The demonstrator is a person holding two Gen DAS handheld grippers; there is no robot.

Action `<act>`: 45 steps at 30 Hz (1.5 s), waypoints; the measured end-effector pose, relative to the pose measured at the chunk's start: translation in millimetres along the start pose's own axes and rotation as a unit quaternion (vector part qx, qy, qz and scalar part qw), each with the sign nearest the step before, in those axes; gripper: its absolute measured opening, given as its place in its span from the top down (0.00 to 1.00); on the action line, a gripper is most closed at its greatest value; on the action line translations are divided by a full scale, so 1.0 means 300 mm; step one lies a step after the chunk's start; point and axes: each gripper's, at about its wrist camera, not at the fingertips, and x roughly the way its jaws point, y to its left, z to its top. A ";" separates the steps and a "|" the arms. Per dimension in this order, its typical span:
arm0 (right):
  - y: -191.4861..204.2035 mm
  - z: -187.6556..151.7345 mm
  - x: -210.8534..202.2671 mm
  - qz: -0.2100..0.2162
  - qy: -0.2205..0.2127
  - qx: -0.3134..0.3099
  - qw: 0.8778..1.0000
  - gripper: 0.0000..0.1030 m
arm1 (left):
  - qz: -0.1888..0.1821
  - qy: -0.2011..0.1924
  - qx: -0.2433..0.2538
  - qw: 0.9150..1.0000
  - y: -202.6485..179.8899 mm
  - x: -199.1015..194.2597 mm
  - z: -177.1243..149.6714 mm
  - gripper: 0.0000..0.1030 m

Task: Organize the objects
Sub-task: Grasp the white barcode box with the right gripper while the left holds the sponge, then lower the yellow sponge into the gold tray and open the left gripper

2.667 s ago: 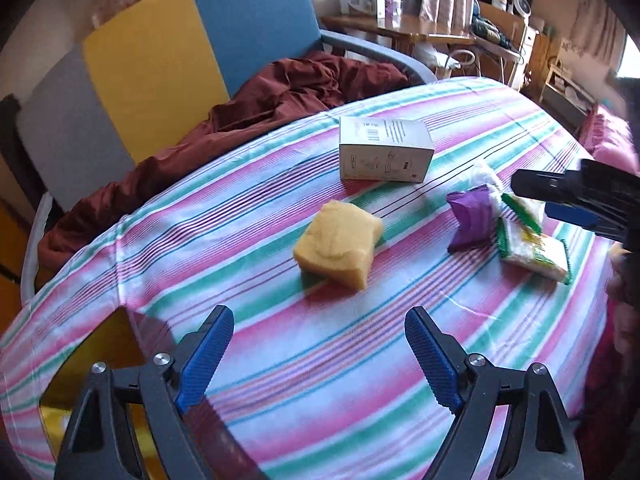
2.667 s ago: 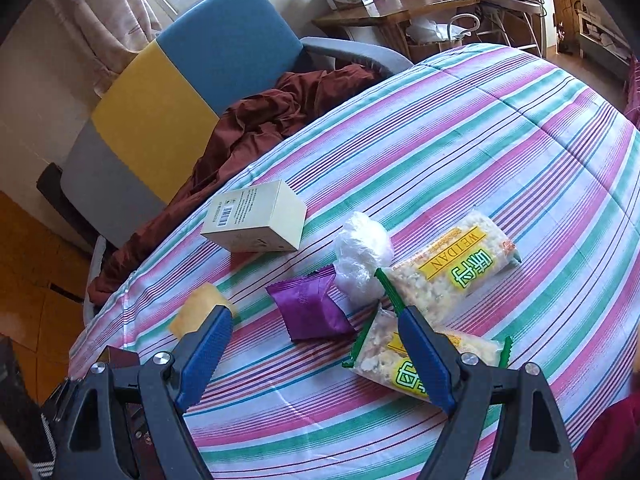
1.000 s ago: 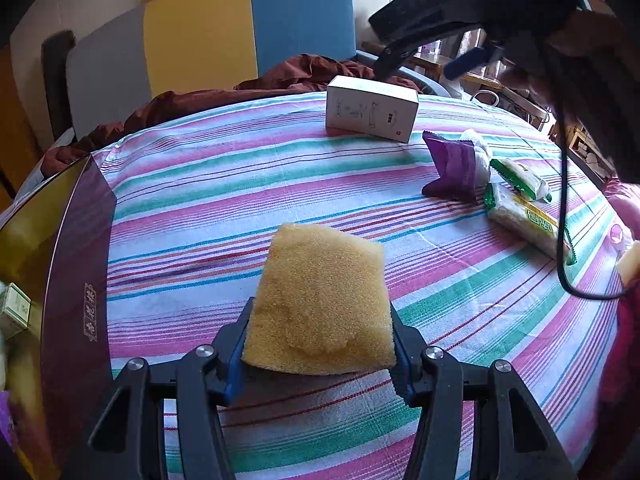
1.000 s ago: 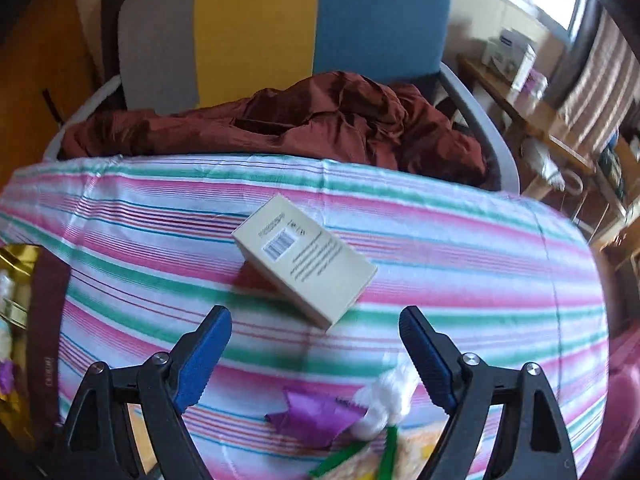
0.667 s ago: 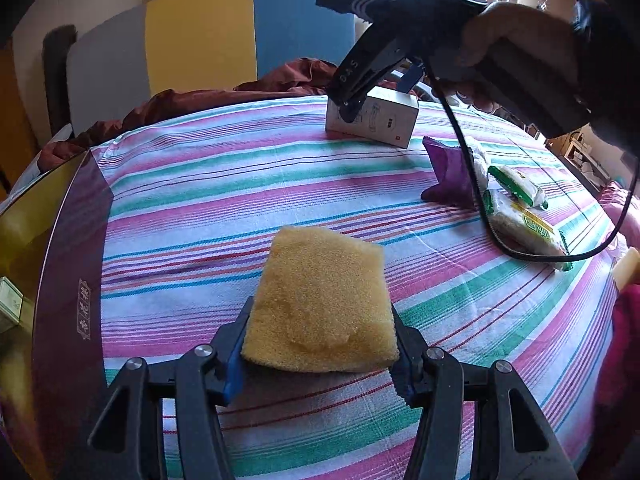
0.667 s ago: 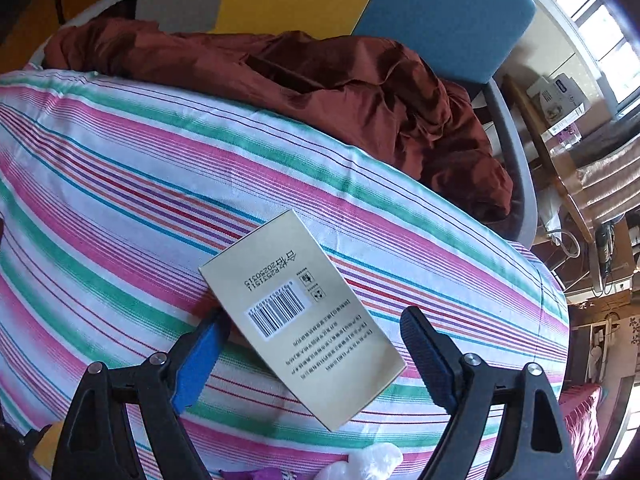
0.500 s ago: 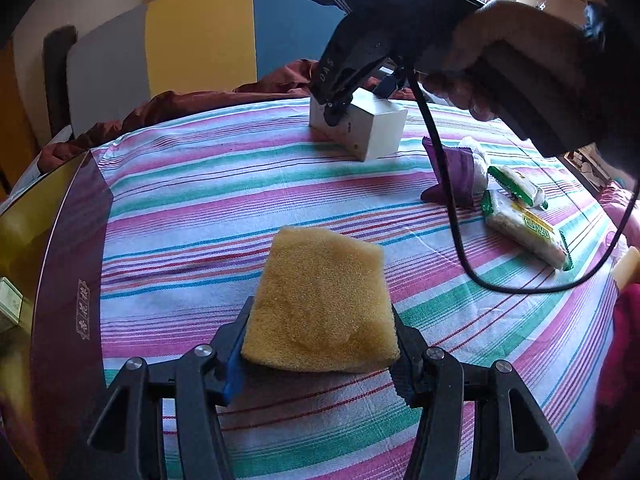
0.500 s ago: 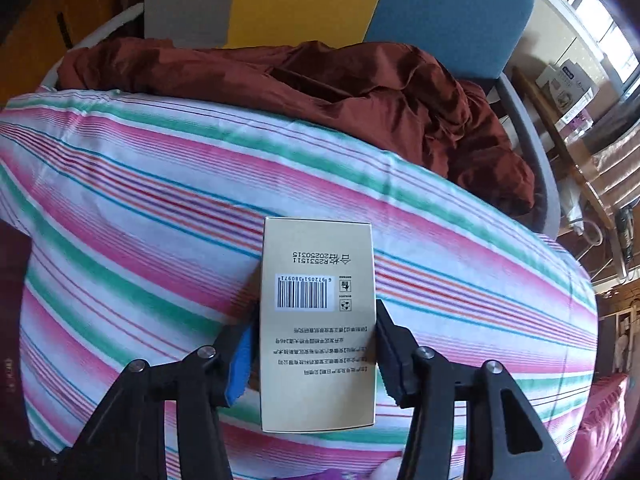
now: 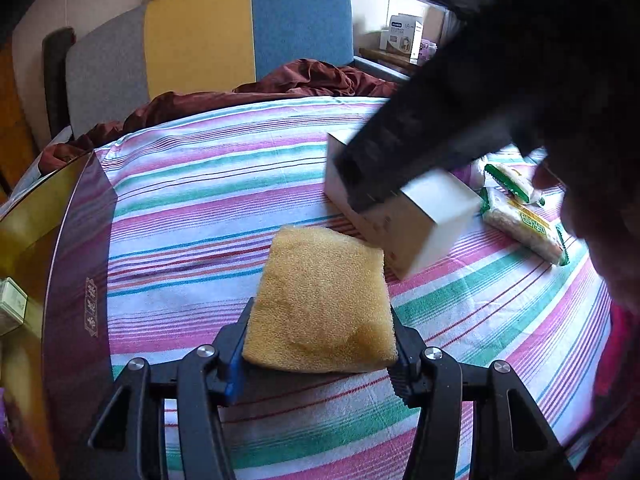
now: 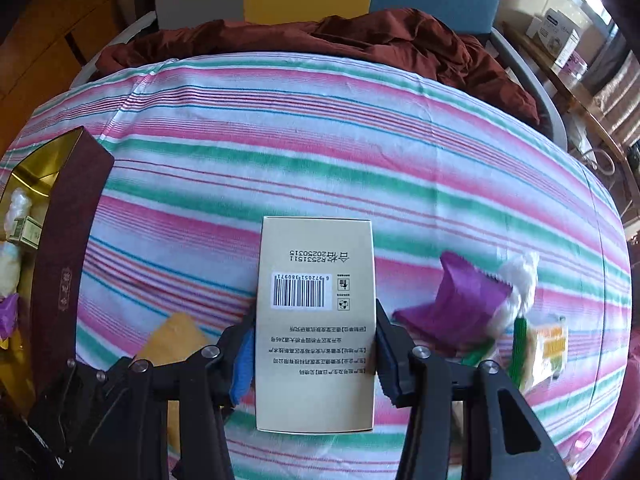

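**Now: both jaws loaded over the striped table**

A yellow sponge [image 9: 320,300] is being clamped by the left gripper [image 9: 318,364] above the table [image 9: 200,200]. A beige carton [image 10: 316,300] is being gripped by the right gripper [image 10: 314,356], seemingly lifted. A maroon-and-gold box [image 10: 68,216] is standing at the left; snack packets [image 9: 524,224] are lying at the right.

The left claw [image 9: 318,356], wide open above the counter [image 9: 192,208] before, closed on the yellow sponge [image 9: 320,304] and lifted it. The right claw [image 10: 314,354] left the snack packets [image 10: 546,346], moved to the beige box [image 10: 315,300], turned it in line with the fingers and clamped its two long sides. The box then left its place at the far side and came close beside the sponge, toward the dark red container [image 10: 68,240].
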 end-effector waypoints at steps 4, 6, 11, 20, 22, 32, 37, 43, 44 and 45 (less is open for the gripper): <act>-0.032 -0.100 -0.007 0.010 -0.024 0.049 0.998 0.52 | 0.006 0.003 0.015 1.000 -0.005 -0.025 -0.019 0.46; -0.029 -0.135 0.003 -0.004 -0.017 0.051 0.999 0.52 | 0.011 0.003 0.022 1.000 -0.005 -0.041 -0.032 0.46; -0.027 -0.123 0.009 -0.010 -0.021 0.048 0.999 0.52 | 0.016 0.002 0.028 0.999 0.005 -0.077 -0.071 0.47; -0.010 -0.125 0.016 -0.015 -0.024 0.045 0.999 0.52 | -0.024 -0.031 0.064 0.997 -0.031 -0.276 -0.128 0.47; -0.009 -0.128 0.015 -0.016 -0.025 0.044 0.999 0.52 | -0.032 -0.039 0.061 0.997 -0.017 -0.326 -0.122 0.47; -0.010 -0.148 0.010 -0.029 -0.029 0.033 0.999 0.52 | -0.029 -0.052 -0.048 0.997 0.290 -0.504 -0.043 0.46; -0.005 -0.152 0.009 -0.036 -0.030 0.026 0.999 0.52 | 0.047 -0.040 -0.124 0.990 0.583 -0.490 -0.037 0.46; -0.005 -0.154 0.010 -0.042 -0.032 0.022 0.998 0.52 | 0.078 0.005 -0.208 0.975 0.847 -0.446 -0.084 0.46; -0.006 -0.155 0.011 -0.042 -0.032 0.021 0.998 0.52 | 0.079 0.008 -0.217 0.973 0.875 -0.442 -0.087 0.46; -0.006 -0.156 0.011 -0.043 -0.032 0.021 0.998 0.51 | 0.084 0.010 -0.223 0.971 0.899 -0.437 -0.081 0.46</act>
